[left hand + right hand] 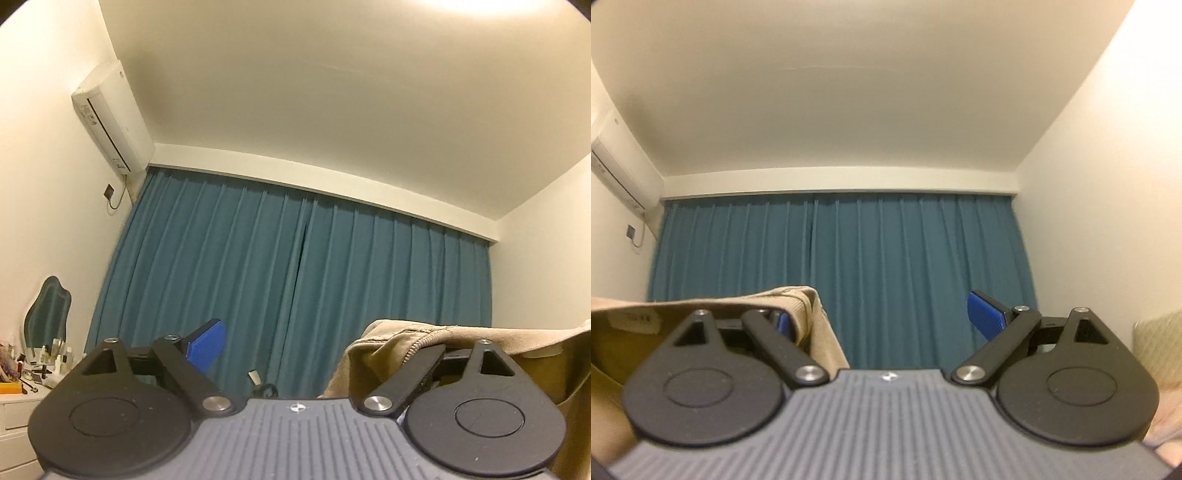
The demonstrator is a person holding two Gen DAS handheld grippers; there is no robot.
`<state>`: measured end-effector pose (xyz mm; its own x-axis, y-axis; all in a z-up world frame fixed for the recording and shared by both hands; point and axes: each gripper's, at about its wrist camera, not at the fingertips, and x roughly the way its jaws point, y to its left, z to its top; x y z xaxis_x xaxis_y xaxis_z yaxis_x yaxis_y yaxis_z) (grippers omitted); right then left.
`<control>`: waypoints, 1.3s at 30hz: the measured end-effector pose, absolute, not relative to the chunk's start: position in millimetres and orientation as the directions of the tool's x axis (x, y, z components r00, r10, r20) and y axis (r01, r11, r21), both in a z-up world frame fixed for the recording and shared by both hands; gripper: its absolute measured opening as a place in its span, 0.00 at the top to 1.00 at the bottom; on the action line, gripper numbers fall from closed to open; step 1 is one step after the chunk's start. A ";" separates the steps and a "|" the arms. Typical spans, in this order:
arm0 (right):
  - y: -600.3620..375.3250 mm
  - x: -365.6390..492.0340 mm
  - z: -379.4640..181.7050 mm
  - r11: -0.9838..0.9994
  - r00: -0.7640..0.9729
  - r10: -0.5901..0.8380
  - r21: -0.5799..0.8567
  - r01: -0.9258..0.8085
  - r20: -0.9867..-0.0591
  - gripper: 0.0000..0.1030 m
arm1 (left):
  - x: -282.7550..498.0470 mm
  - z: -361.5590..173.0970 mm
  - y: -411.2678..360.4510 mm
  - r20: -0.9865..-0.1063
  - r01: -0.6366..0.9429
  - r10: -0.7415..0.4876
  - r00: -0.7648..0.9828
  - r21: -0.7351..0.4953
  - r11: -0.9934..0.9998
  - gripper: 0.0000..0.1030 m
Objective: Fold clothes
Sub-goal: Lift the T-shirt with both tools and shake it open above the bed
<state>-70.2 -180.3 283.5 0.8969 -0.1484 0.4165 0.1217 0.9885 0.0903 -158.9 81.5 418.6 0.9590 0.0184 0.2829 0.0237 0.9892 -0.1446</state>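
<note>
In the left wrist view, the left gripper (317, 345) is pointing up toward the ceiling and a teal curtain (288, 266), its fingers spread wide apart. The blue pad of its left finger (207, 343) is standing free against the curtain. The right finger is lying hidden under a beige garment (417, 350), which is draping over that finger's linkage and hanging down along the right side of the gripper; a ribbed hem is showing at the fold. A white air conditioner (110, 118) is sitting high on the left wall, and a wavy mirror (48, 314) is standing on a white dresser (14, 410) among small bottles at the lower left.

In the right wrist view, the right gripper (886, 325) is likewise facing the curtain with fingers spread wide. Its right finger's blue pad (986, 314) is standing bare. The left finger's blue pad (783, 323) is peeking out just beside the beige garment, which is wrapping over that finger and stretching off toward the left edge, a white label (635, 319) showing on its inner side. Whether the cloth is caught or merely resting there, I cannot tell.
</note>
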 end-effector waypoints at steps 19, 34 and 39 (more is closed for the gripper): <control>-198.4 232.4 158.3 0.982 0.980 -0.191 0.010 0.190 0.055 0.11 | 205.7 242.5 75.5 -0.025 -0.072 0.069 0.997 -0.153 0.986 0.09; -181.8 586.7 -156.0 0.986 0.910 -0.163 -0.042 0.159 -0.381 0.11 | 590.8 -89.5 88.8 -0.546 -0.102 0.038 0.837 -0.088 0.991 0.09; -178.8 624.9 -199.4 0.999 0.787 -0.034 -0.024 0.024 -0.616 0.11 | 654.5 -143.9 99.1 -0.777 0.054 -0.051 0.628 -0.022 0.998 0.06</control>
<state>624.9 -178.8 -199.4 0.7872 -0.0341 -0.6158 0.0243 0.9994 -0.0243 654.5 99.1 -143.9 0.6275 -0.0513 -0.7769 0.0544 0.9983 -0.0220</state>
